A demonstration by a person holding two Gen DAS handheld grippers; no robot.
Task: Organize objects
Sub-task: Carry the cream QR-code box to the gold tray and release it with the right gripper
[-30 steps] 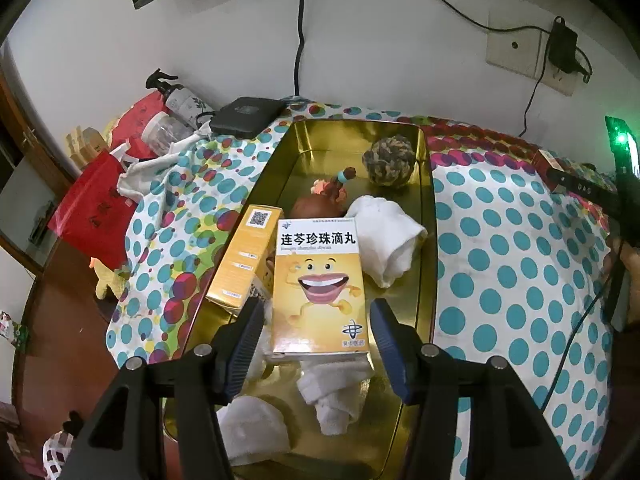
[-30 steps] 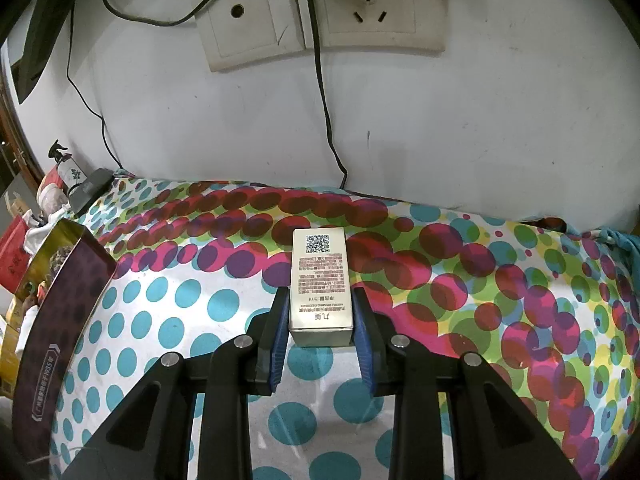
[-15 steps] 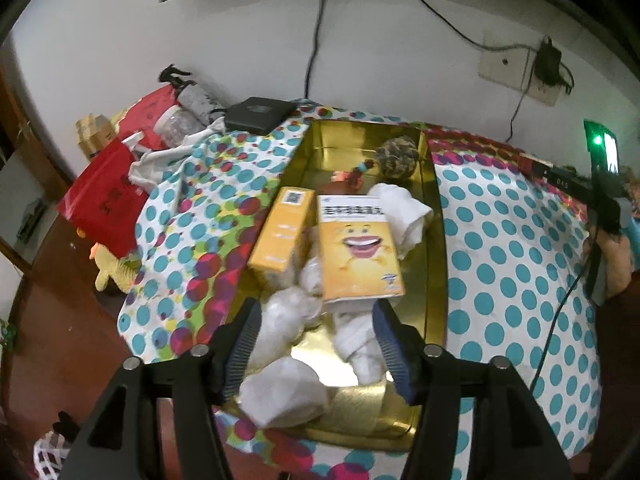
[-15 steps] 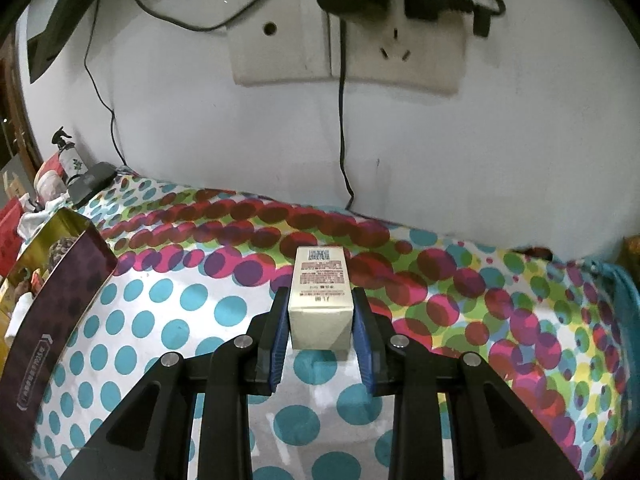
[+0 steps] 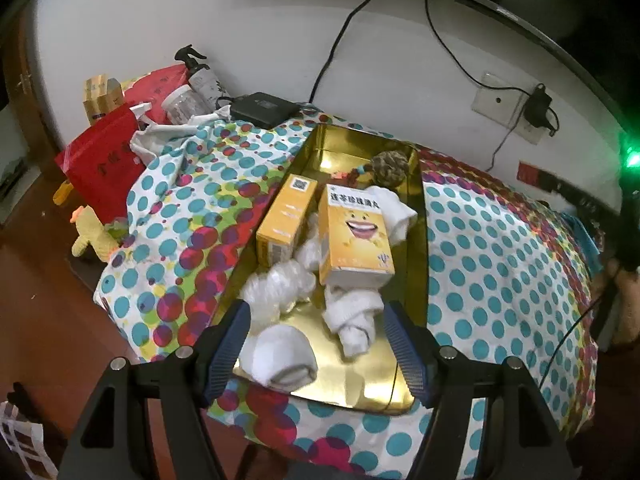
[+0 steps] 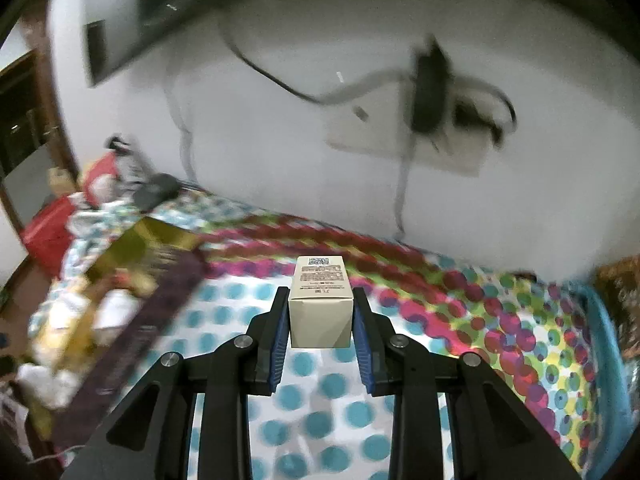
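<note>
We grip a pale cream box [image 6: 321, 307] between the right gripper [image 6: 320, 334] pads, above the dotted cloth [image 6: 500, 336]; its top bears a QR code and small print. Our left gripper [image 5: 316, 340] gapes wide, holding nothing, over the gold tin [image 5: 418, 216].

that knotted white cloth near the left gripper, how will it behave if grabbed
The knotted cloth looks soft and wrinkled, so it would probably squash between the fingers rather than resist. Its loose end may dangle when lifted. It lies partly under the yellow box in the gold tray, so pulling it might tip or shift that box.
</note>
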